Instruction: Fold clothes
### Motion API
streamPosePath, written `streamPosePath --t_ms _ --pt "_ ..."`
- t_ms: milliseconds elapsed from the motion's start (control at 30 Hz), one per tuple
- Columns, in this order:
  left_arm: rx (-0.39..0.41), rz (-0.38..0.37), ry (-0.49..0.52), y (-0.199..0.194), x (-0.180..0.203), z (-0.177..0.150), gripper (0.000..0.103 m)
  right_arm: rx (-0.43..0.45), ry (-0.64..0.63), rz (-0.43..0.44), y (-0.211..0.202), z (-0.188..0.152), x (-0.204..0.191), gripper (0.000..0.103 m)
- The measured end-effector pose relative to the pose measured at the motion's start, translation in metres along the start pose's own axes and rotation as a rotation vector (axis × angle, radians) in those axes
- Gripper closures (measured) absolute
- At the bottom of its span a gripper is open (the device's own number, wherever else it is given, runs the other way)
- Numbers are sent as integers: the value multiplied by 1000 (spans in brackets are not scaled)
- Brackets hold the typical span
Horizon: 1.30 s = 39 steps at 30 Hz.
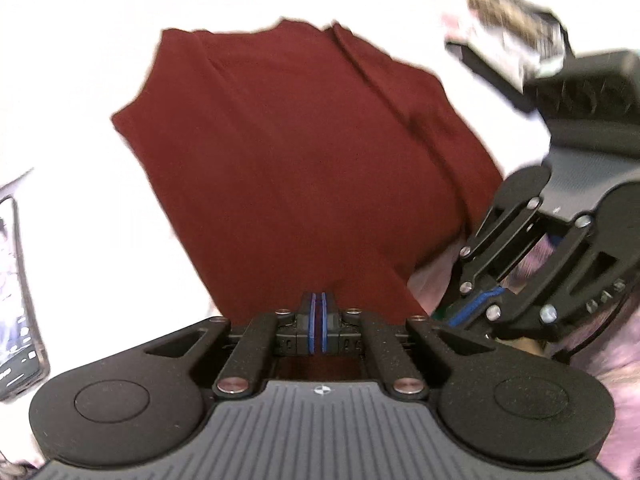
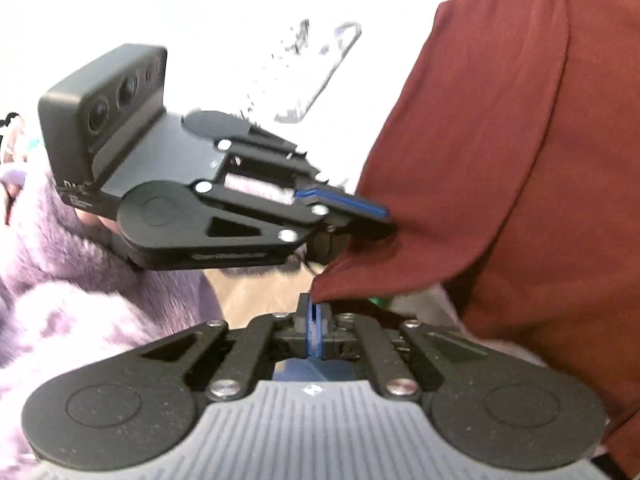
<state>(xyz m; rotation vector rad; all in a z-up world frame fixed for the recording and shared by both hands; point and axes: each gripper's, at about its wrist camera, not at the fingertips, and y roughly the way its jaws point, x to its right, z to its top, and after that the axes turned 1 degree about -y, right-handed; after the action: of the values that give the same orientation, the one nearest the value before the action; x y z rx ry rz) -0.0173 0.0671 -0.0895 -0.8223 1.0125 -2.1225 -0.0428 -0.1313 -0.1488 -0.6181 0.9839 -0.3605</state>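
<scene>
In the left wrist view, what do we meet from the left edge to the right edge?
Phone → dark red garment → right tongs.

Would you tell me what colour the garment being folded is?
The garment is plain dark red, with no pattern; the left wrist view shows it best.

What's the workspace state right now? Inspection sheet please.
Surface: white table, overexposed.
Job's things: dark red garment, its near edge lifted off the table by both grippers.
Clutter: smartphone at the table's left edge.
Grippers: left gripper shut on the garment's edge; right gripper shut on a corner of it.
Cables: nothing seen.
Surroundings: fuzzy lilac sleeve behind the left gripper.
</scene>
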Motion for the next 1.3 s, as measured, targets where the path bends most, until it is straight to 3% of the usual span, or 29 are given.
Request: streamPosePath --t_ms 167,333,433,500,567,633,800,900,1067,1300 --pt "128 110 -130 -24 -23 -1 82 165 96 25 -17 18 13 100" --pt "152 162 -146 -26 -26 -3 82 290 225 -57 -24 35 45 100" --pt "154 128 -89 -24 -20 -5 82 325 310 -104 -22 43 62 100" --pt "150 86 -35 -18 -16 -5 82 325 347 -124 -15 48 66 97" --pt "142 33 25 -1 2 1 82 317 351 -146 -49 43 86 96" --pt "133 -9 75 5 12 0 82 311 344 -159 -47 40 90 96" --pt "117 -85 124 10 26 -4 82 302 320 -192 -44 33 90 95" --pt "87 -80 143 15 34 -3 82 293 307 -211 -38 34 89 95" --pt "15 37 133 34 34 -4 82 285 278 -238 -34 35 85 94" --pt "21 114 108 38 28 -2 82 268 98 -366 -38 31 58 78"
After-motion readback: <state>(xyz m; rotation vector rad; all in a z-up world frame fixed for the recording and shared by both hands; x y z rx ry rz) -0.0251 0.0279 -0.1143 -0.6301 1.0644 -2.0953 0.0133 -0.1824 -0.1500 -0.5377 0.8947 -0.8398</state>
